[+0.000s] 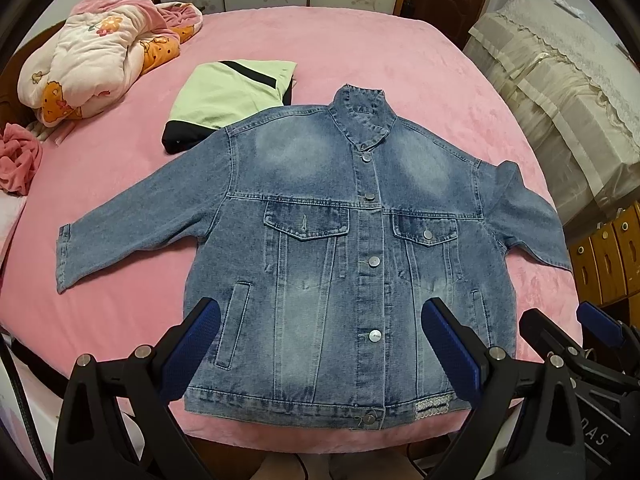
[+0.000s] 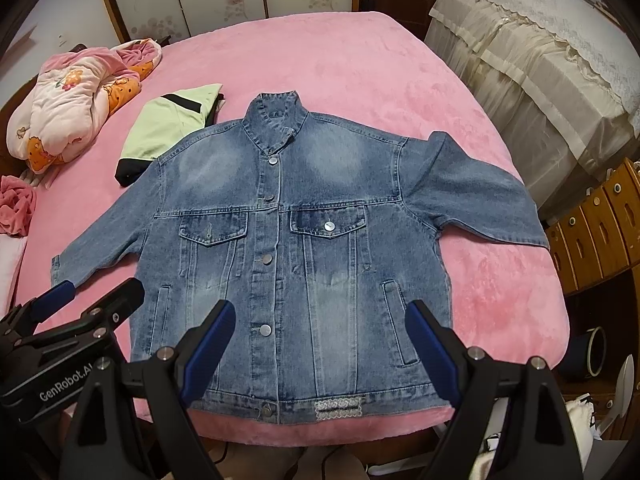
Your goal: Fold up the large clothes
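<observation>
A blue denim jacket (image 1: 340, 248) lies flat, front up and buttoned, on the pink bed (image 1: 360, 48), collar at the far side, both sleeves spread out. It also shows in the right wrist view (image 2: 288, 248). My left gripper (image 1: 320, 320) is open and empty, held above the jacket's lower hem. My right gripper (image 2: 320, 320) is open and empty, also above the hem, just right of the left one. The right gripper shows in the left wrist view (image 1: 560, 324), and the left gripper in the right wrist view (image 2: 96, 292).
A folded green and black garment (image 1: 228, 96) lies by the jacket's left shoulder. A pink floral quilt (image 1: 96, 52) and a pink cloth (image 1: 18, 156) sit at the far left. A covered cabinet (image 2: 540, 60) and wooden drawers (image 2: 600, 216) stand to the right.
</observation>
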`<act>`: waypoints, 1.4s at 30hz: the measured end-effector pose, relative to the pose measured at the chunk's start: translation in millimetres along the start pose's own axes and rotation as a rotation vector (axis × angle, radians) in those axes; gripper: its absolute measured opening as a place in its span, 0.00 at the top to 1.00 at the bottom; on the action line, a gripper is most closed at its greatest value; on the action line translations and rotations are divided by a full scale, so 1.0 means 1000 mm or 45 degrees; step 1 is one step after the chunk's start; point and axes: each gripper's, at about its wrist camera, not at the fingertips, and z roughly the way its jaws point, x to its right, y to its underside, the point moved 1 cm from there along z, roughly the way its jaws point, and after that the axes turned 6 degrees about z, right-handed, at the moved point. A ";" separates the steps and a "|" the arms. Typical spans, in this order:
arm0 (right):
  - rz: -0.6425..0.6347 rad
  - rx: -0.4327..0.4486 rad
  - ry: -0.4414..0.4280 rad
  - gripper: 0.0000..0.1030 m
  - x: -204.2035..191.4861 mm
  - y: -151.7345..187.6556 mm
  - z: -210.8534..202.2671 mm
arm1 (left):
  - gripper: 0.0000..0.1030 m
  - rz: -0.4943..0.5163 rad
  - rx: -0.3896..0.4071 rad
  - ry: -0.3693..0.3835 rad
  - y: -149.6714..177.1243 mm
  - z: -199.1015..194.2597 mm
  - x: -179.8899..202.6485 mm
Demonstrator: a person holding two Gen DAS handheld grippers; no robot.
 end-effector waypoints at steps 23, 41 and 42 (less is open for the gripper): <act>0.030 0.003 0.010 0.16 -0.002 0.011 -0.006 | 0.04 0.064 0.006 -0.011 0.004 -0.007 -0.005; 0.124 -0.010 0.017 0.16 -0.009 0.022 -0.002 | 0.04 0.170 0.006 0.018 0.003 0.003 -0.008; 0.131 -0.009 0.018 0.16 -0.009 0.023 -0.001 | 0.04 0.175 0.007 0.022 0.002 0.004 -0.008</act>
